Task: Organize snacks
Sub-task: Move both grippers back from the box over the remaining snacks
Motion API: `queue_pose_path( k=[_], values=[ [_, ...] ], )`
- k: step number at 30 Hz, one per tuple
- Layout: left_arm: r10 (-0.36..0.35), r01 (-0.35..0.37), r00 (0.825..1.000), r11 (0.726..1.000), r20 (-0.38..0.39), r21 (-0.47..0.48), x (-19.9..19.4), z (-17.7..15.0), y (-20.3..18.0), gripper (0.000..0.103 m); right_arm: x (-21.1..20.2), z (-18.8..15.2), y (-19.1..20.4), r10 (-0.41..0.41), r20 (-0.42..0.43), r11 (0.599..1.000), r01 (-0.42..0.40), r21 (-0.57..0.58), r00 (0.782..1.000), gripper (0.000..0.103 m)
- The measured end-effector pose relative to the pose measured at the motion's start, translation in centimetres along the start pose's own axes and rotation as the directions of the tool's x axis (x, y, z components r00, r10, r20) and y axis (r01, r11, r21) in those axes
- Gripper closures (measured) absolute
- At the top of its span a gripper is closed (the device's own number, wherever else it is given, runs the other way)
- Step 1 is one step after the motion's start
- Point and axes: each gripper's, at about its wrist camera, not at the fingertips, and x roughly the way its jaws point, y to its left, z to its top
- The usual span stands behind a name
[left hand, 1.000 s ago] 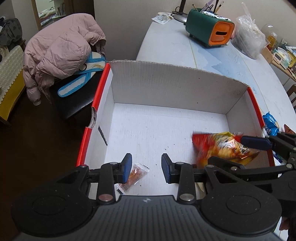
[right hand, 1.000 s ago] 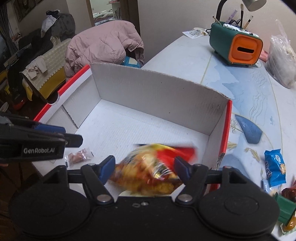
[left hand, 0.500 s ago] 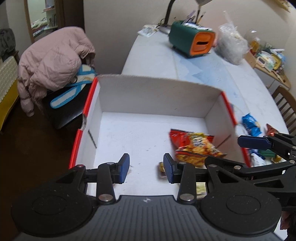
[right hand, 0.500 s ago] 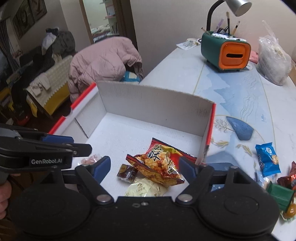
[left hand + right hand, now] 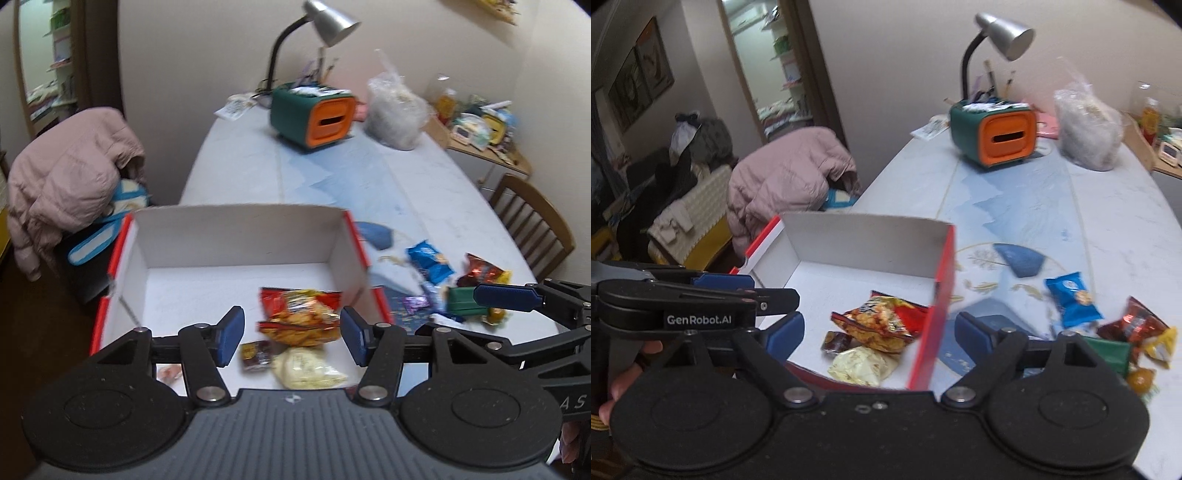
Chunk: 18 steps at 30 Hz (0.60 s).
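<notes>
Four snacks lie in the box (image 5: 236, 236); more wait on the table (image 5: 424, 177)

In the left view the red chip bag (image 5: 300, 314) sits near the box's middle, with a brown candy (image 5: 255, 355) at 7 o'clock from it, a pale yellow pack (image 5: 308, 369) at 6 o'clock and a small pink pack (image 5: 169, 373) at 8 o'clock; the left gripper (image 5: 291, 338) hangs over them with its jaws wide apart and nothing in them; the right gripper (image 5: 879, 334) is also spread wide and holds nothing, right over the box's red wall; the blue pack (image 5: 1073, 299) and the pile of other snacks (image 5: 1134, 339) sit at 3 o'clock, outside the box; I think a low swing toward them could bump the red wall and push the box, or squash a crinkly bag
</notes>
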Motion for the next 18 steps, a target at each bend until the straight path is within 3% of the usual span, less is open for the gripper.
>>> queue_pose_path(
  k=[11,14,18],
  values=[
    [-0.102,0.103,0.995,0.992,-0.013,0.07,0.8,0.0,-6.8,0.041,-5.6,-2.7,-6.0,-0.087,0.07,0.991,0.079,0.106,0.994,0.01],
    [-0.119,0.12,0.993,0.99,-0.019,0.067,1.4,0.1,-8.7,0.041,-6.7,-3.4,-8.1,-0.115,0.075,0.987,0.106,0.123,0.99,0.0],
    [-0.138,0.139,0.99,0.989,-0.028,0.048,2.5,0.3,-10.9,0.026,-7.9,-4.1,-11.4,-0.136,0.082,0.982,0.124,0.141,0.987,0.0]
  ],
)
